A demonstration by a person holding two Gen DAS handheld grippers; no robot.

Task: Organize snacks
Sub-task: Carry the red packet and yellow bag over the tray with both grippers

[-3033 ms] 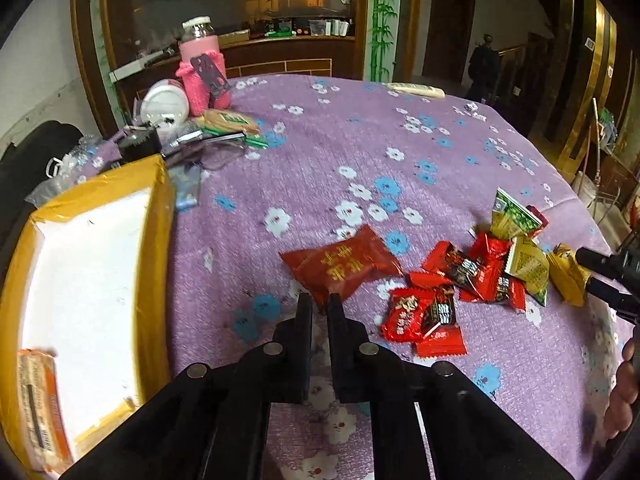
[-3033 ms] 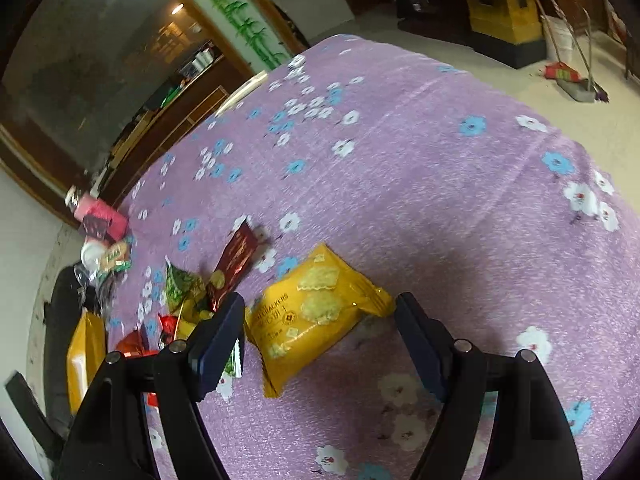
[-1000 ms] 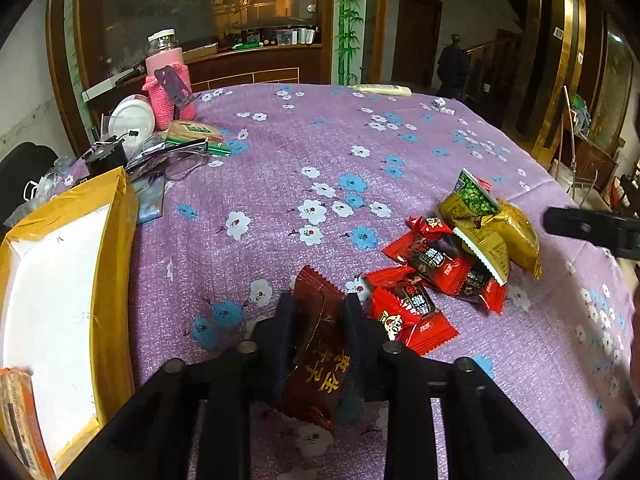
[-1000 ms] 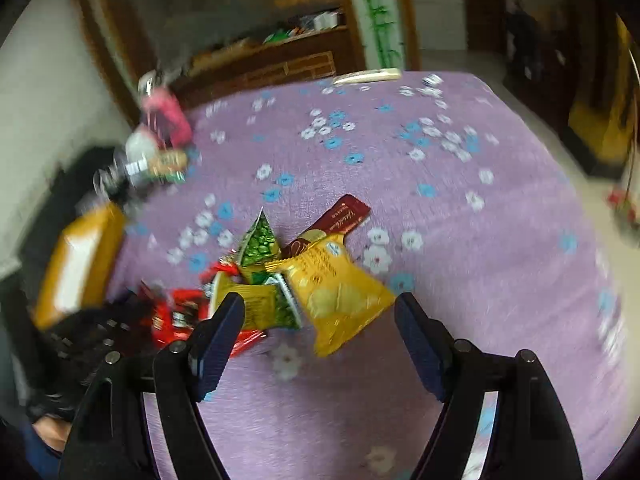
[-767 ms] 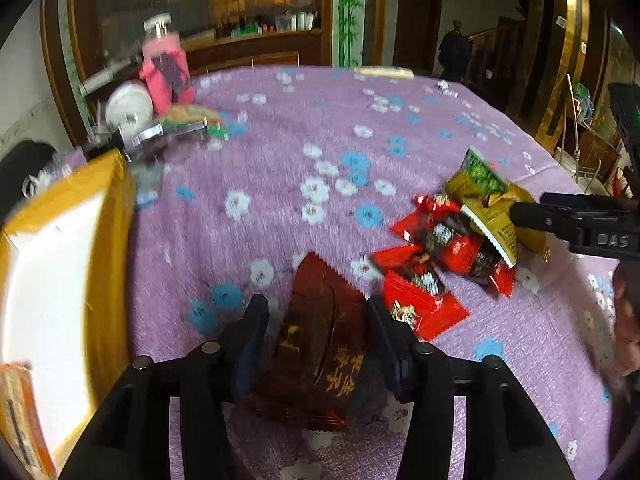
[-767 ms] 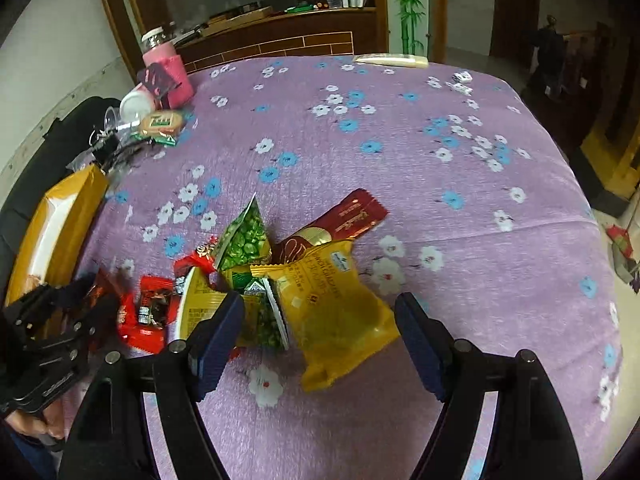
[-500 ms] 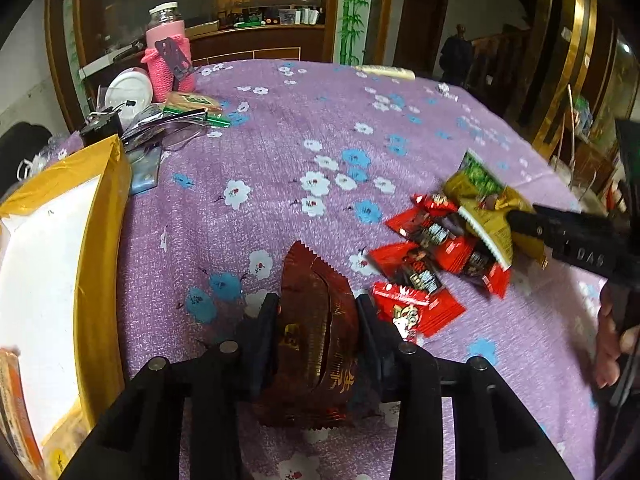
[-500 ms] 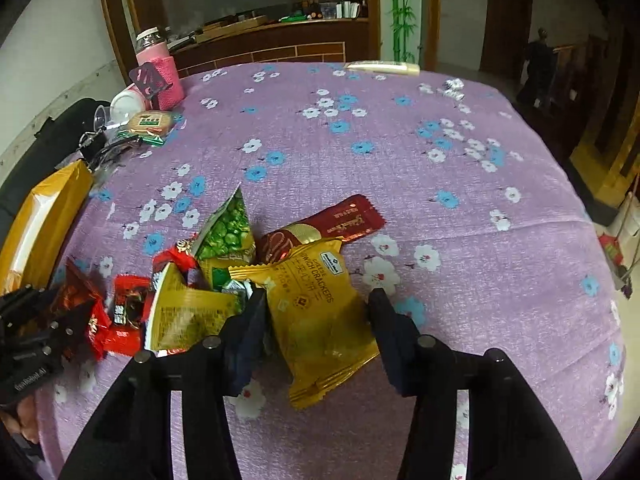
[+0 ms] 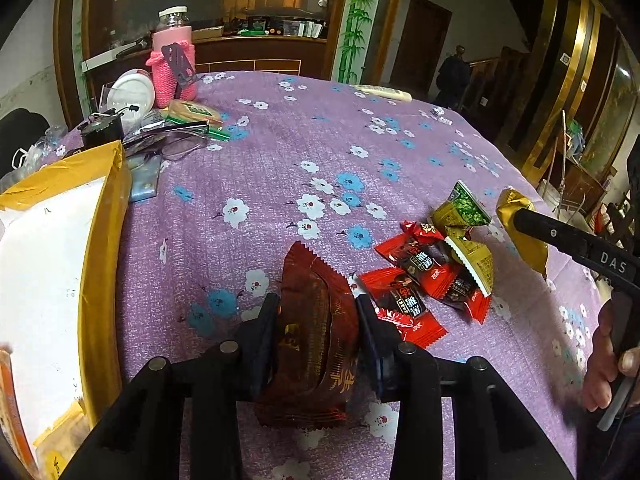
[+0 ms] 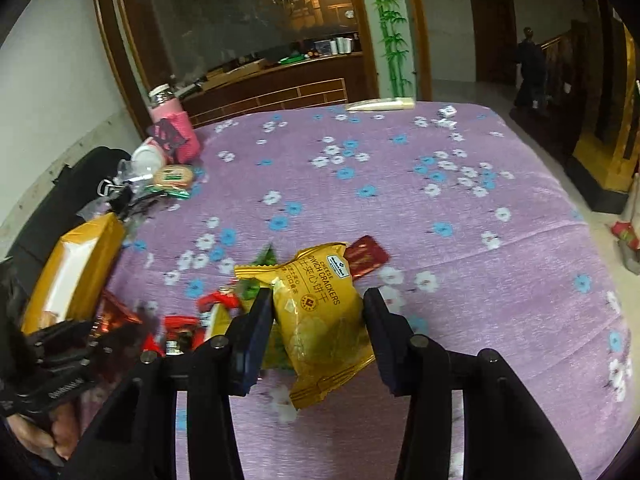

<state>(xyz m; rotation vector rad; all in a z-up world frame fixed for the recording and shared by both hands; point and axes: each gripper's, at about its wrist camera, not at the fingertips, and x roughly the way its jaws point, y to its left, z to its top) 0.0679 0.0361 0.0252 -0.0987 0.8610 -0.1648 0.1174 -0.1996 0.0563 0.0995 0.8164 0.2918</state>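
Yellow cracker packet (image 10: 320, 312) sits clamped in the right claw (image 10: 318, 312); left claw (image 9: 318, 320) grips a dark-red snack packet (image 9: 316, 336) beside the yellow box (image 9: 100, 248).

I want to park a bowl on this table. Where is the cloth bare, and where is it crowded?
Bare: the purple cloth between the candy pile and the pale tube. Crowded: the corner by the pink jar and the yellow box.

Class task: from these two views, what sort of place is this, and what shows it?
Probably a home dining room: a purple floral tablecloth, snack packets like the cracker packet, and a wooden serving counter behind.
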